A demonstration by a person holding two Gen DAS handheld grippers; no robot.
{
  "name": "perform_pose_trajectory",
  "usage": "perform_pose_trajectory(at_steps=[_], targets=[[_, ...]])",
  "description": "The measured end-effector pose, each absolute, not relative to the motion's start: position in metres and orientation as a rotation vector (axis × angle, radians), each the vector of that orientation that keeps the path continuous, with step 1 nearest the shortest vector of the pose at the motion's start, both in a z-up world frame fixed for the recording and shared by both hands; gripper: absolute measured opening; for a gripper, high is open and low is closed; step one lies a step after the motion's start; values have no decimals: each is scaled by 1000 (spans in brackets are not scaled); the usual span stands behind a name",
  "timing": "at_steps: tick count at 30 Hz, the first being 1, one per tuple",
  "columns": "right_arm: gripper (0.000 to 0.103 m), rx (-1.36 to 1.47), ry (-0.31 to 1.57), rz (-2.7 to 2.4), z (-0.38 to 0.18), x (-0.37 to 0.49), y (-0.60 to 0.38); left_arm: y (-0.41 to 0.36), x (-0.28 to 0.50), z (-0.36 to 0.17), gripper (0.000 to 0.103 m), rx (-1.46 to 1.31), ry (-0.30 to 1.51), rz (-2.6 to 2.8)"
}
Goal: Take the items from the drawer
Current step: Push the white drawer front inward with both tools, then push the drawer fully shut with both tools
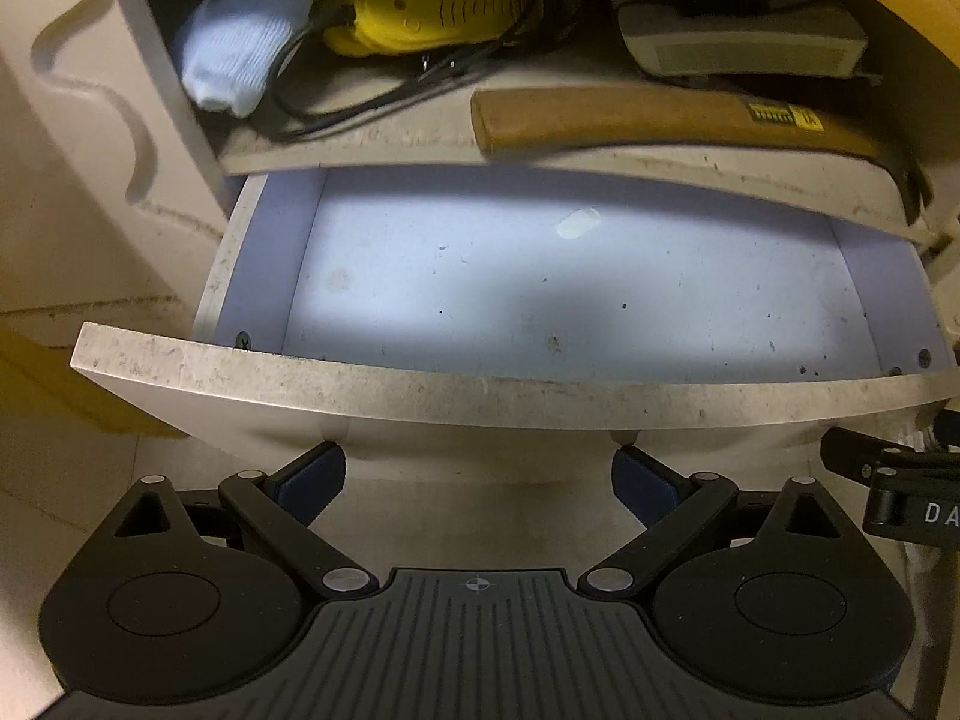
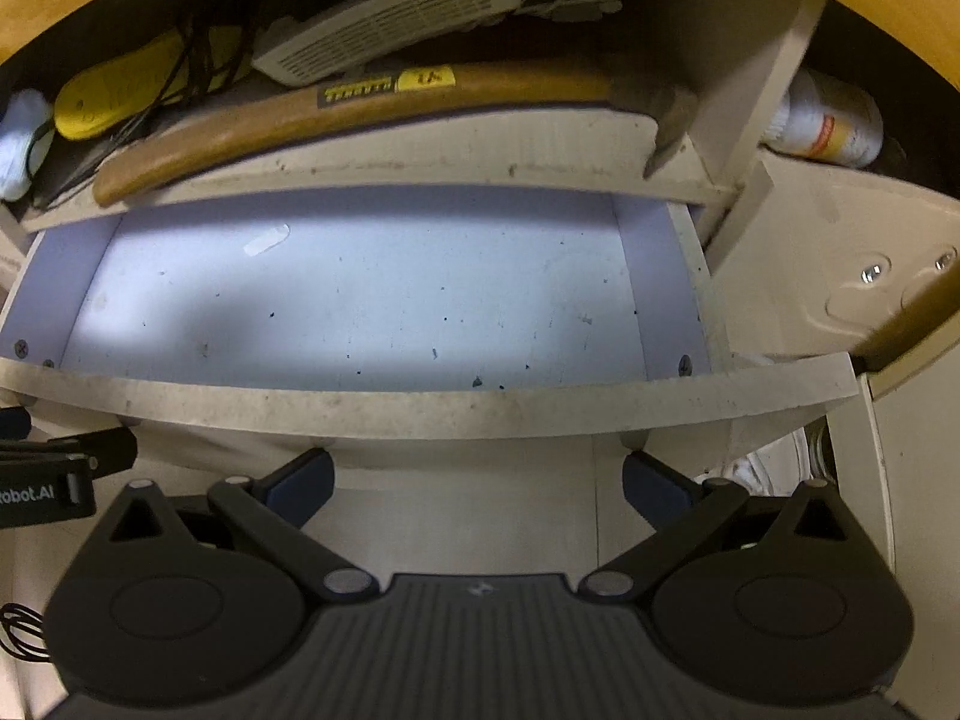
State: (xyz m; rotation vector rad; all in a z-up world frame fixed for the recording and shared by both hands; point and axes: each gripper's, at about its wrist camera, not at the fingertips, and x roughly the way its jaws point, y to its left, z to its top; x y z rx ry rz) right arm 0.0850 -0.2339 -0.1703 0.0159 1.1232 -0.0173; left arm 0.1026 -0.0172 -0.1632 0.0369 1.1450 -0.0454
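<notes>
Drawer [image 1: 420, 372]: pulled out, front panel nearest both cameras; floor [image 2: 360, 300] bare apart from specks and a small pale scrap [image 1: 577, 222] near the back. No item visible inside to take.
Task status (judgement): drawer looks emptied, or items sit further back under the shelf where the view is cut off; cannot tell which.
Left gripper [image 1: 478, 477]: fingers spread wide, holding nothing, below and in front of the drawer front, not touching it.
Right gripper [image 2: 478, 477]: fingers likewise spread, nothing between them, same stand-off before the front panel.
Why held so (judgement): both parked low and clear of the opening, leaving the interior open to view.
Shelf above drawer [image 1: 660, 165]: holds a hammer [image 1: 660, 117] with wooden handle lying along the front edge, a yellow moulded object [image 1: 432, 6], a pale blue sock-like bundle [image 1: 240, 42], black cable [image 1: 360, 102], and a grey vented box [image 1: 738, 42].
Side compartment, right wrist view: white bottle [image 2: 828, 120] lying on its side.
Risk (judgement): hammer handle overhangs the shelf lip; reaching deep could knock it.
</notes>
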Motion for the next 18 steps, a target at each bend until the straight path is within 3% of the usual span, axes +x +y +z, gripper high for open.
perform_pose_trajectory(at_steps=[18], targets=[[103,5,1064,-43,-173,144,-237,-23,133,-165,98,35,1087,-37]])
